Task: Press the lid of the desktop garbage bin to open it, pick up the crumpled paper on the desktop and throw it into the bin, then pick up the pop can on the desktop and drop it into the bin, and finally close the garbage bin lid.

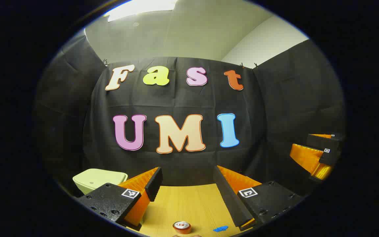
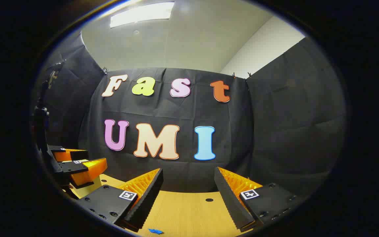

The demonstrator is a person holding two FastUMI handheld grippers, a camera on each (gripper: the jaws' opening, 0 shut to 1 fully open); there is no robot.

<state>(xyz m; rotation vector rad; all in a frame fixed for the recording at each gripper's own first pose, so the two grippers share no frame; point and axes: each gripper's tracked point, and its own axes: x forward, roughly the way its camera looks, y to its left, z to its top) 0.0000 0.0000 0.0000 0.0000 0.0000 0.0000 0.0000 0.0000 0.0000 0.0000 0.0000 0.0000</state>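
Both the left gripper [image 1: 188, 184] and right gripper [image 2: 188, 186] are held spread, empty; the pale green plastic bin [image 1: 99, 179] at the wooden table's [image 1: 189, 204] far-left corner should be pressed squarely on its lid.

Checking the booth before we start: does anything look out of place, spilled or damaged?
Nothing stands out. The bin sits with its lid flat, the pop can stands upright on the table, and a small blue scrap lies beside it. Both the left gripper and right gripper are open and hold nothing.
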